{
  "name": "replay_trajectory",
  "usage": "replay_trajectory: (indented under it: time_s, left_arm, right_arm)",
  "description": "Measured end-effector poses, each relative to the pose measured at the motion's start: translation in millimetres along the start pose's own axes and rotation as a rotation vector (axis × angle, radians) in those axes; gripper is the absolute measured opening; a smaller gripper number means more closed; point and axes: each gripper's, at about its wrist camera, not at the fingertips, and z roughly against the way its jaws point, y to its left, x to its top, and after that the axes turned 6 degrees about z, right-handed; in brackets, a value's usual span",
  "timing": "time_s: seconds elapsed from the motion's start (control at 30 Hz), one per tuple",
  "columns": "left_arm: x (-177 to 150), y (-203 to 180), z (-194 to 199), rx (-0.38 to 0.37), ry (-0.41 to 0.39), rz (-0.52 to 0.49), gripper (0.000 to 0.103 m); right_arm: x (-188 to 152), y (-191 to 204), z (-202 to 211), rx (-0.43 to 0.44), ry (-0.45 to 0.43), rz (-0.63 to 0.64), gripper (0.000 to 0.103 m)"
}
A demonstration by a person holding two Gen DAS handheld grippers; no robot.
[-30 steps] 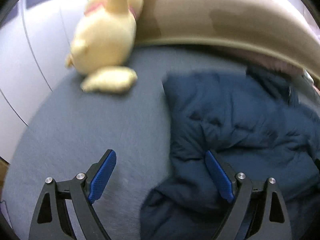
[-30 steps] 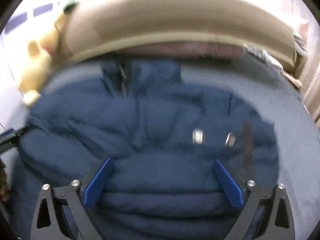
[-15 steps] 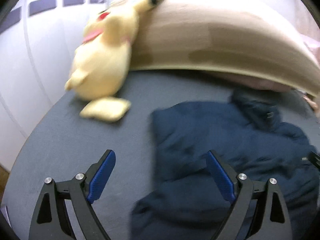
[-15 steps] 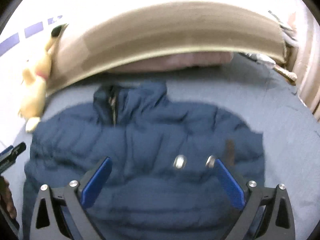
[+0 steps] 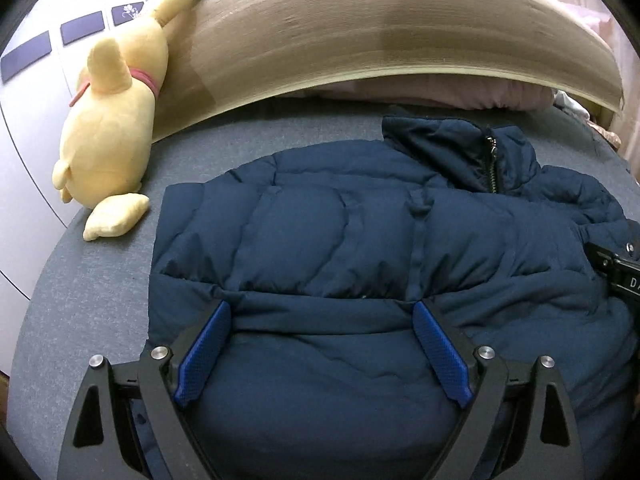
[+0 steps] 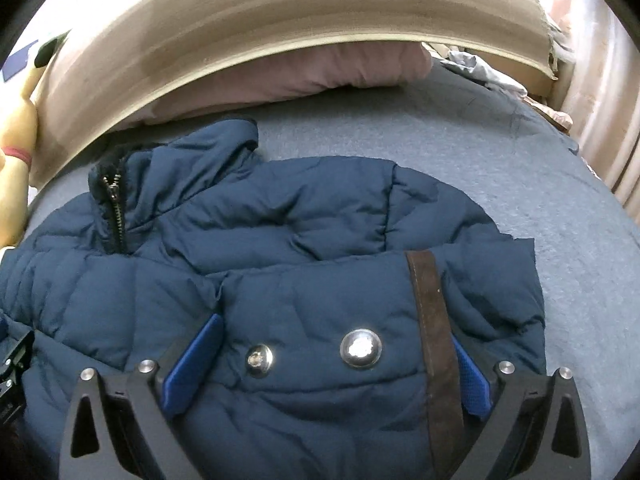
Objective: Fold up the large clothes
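A navy puffer jacket (image 5: pixel 360 240) lies spread on a grey bed (image 5: pixel 100 280), collar and zipper (image 5: pixel 492 160) toward the headboard. It also shows in the right wrist view (image 6: pixel 280 280), with two metal snaps (image 6: pixel 360 348) and a brown strap (image 6: pixel 432 320) on the cuff. My left gripper (image 5: pixel 320 344) is open, its blue pads straddling a bulge of the jacket's left side. My right gripper (image 6: pixel 332 360) is open, its jaws set wide around the jacket's cuff fabric. Part of the right gripper's body (image 5: pixel 620 272) shows at the left view's right edge.
A yellow plush toy (image 5: pixel 108 128) leans on the beige headboard (image 5: pixel 360 32) at the bed's far left. A pink pillow (image 6: pixel 300 76) lies under the headboard. Crumpled cloth (image 6: pixel 480 72) sits at the far right corner. A white wall (image 5: pixel 24 120) borders the left.
Both grippers have moved back and lowered over the jacket. The left gripper has shifted right from the bare bed onto the jacket. The jacket now lies flatter.
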Motion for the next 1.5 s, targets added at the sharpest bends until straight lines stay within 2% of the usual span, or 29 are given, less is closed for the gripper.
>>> replay_trajectory:
  time_s: [0.2, 0.33, 0.47, 0.53, 0.67, 0.83, 0.93, 1.07, 1.17, 1.2, 1.23, 1.3, 1.4, 1.47, 1.5]
  left_arm:
    - [-1, 2, -6, 0.008, 0.003, -0.006, 0.093]
    - [4, 6, -1, -0.011, 0.04, 0.0, 0.093]
    - [6, 24, 33, -0.065, 0.031, 0.008, 0.093]
    - [1, 48, 64, -0.138, 0.006, 0.029, 0.093]
    - [-34, 118, 118, -0.213, -0.017, 0.123, 0.093]
    - [-108, 196, 154, -0.236, 0.036, 0.282, 0.093]
    - [-156, 214, 167, -0.242, 0.089, 0.318, 0.093]
    - [-209, 206, 178, -0.284, 0.169, 0.312, 0.093]
    - [-232, 198, 185, -0.293, 0.192, 0.312, 0.093]
    - [-238, 196, 187, -0.299, 0.201, 0.327, 0.093]
    - [-242, 196, 190, -0.304, 0.202, 0.336, 0.093]
    - [-247, 198, 198, -0.324, 0.195, 0.349, 0.093]
    - [-254, 203, 205, -0.326, 0.193, 0.361, 0.093]
    - [-256, 204, 200, -0.3, 0.217, 0.354, 0.093]
    - [-259, 203, 201, -0.296, 0.223, 0.346, 0.093]
  right_arm:
    - [0, 0, -3, -0.005, 0.019, 0.005, 0.103]
    - [13, -8, 1, 0.033, 0.107, -0.006, 0.103]
    - [17, -31, 57, 0.115, 0.002, -0.054, 0.103]
    - [6, -49, 91, 0.172, -0.037, -0.094, 0.103]
    - [-55, -94, 153, 0.322, -0.047, -0.143, 0.103]
    - [-169, -149, 184, 0.401, 0.069, -0.239, 0.103]
    - [-228, -167, 196, 0.44, 0.117, -0.318, 0.103]
    - [-276, -163, 207, 0.518, 0.127, -0.359, 0.103]
    - [-298, -153, 210, 0.529, 0.137, -0.373, 0.097]
    - [-302, -150, 213, 0.531, 0.133, -0.381, 0.088]
    - [-304, -148, 214, 0.546, 0.133, -0.388, 0.066]
    - [-309, -141, 218, 0.609, 0.155, -0.407, 0.041]
    - [-319, -139, 215, 0.55, 0.178, -0.382, 0.042]
    - [-326, -145, 211, 0.586, 0.177, -0.452, 0.044]
    - [-326, -146, 211, 0.601, 0.173, -0.467, 0.048]
